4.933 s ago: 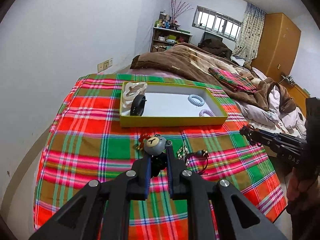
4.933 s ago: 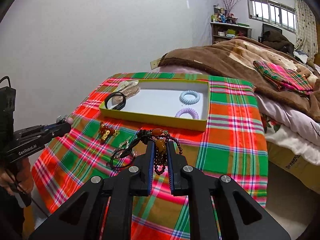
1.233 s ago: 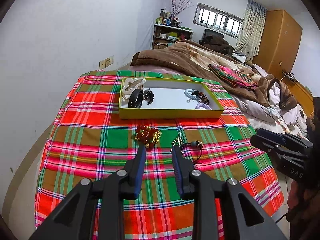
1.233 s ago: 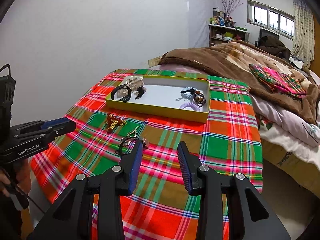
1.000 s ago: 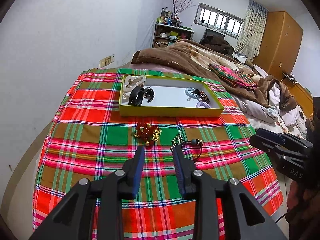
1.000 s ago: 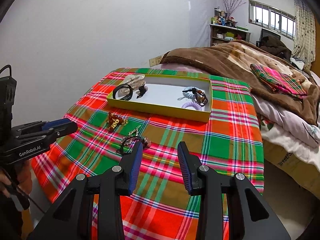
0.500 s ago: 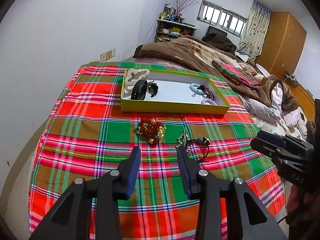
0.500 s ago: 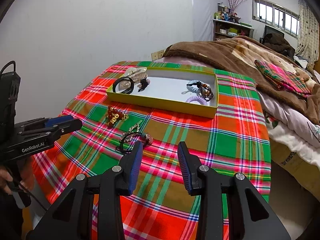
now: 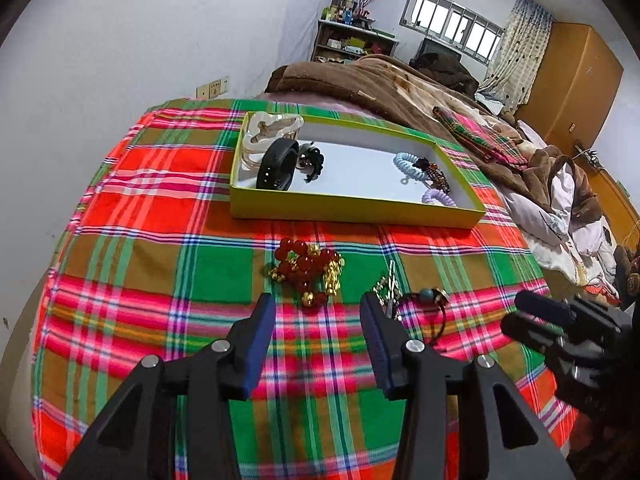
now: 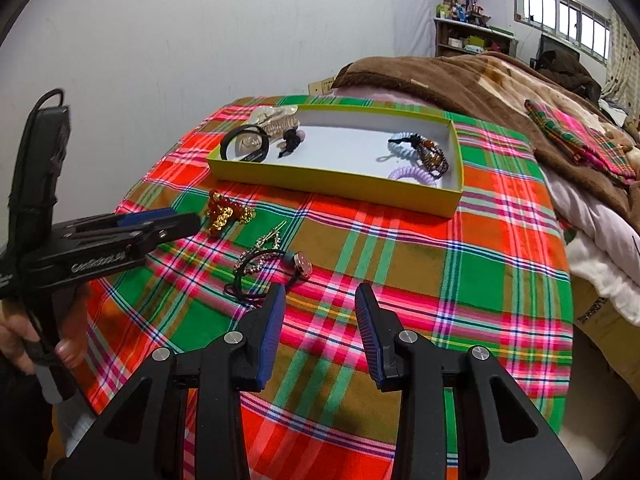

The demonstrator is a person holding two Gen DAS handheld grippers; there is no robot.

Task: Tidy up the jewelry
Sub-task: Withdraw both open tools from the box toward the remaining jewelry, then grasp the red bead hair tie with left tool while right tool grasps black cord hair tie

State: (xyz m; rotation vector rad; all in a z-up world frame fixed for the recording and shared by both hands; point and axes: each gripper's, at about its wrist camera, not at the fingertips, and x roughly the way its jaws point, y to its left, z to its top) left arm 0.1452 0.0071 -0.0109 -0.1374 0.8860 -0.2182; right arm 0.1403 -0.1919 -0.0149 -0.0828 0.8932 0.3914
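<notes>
Jewelry spread across a plaid cloth (image 9: 132,240) on the worktop, seen from the left wrist: the left gripper (image 9: 318,312) hangs with its jaws spread wide and nothing between them, low over the cloth. Just ahead of it lies a red and gold bead cluster (image 9: 307,270), and off to its right a small metal hairpin (image 9: 387,284) touching a black hair tie with a charm (image 9: 424,304). Beyond those sits the yellow tray (image 9: 352,210), its near wall standing between the loose pieces and the tray floor. Inside: a pale claw clip (image 9: 270,130) in the far left corner, a black band (image 9: 279,164) upright beside it, a small black clip (image 9: 312,162) next to that; at the right end a blue coil tie (image 9: 409,165), a brown bead bracelet (image 9: 436,174) against it, and a lilac coil tie (image 9: 438,199). The right gripper (image 9: 536,320) pokes in from the right edge. A brown blanket (image 9: 360,80) covers the bed behind.

Over to the right wrist: the right gripper (image 10: 320,300) is also released, jaws apart, empty, with the hair tie (image 10: 264,272) just beyond its left finger. The left gripper (image 10: 160,222) reaches in from the left, its tip near the bead cluster (image 10: 226,210). The tray (image 10: 340,184) lies well ahead
</notes>
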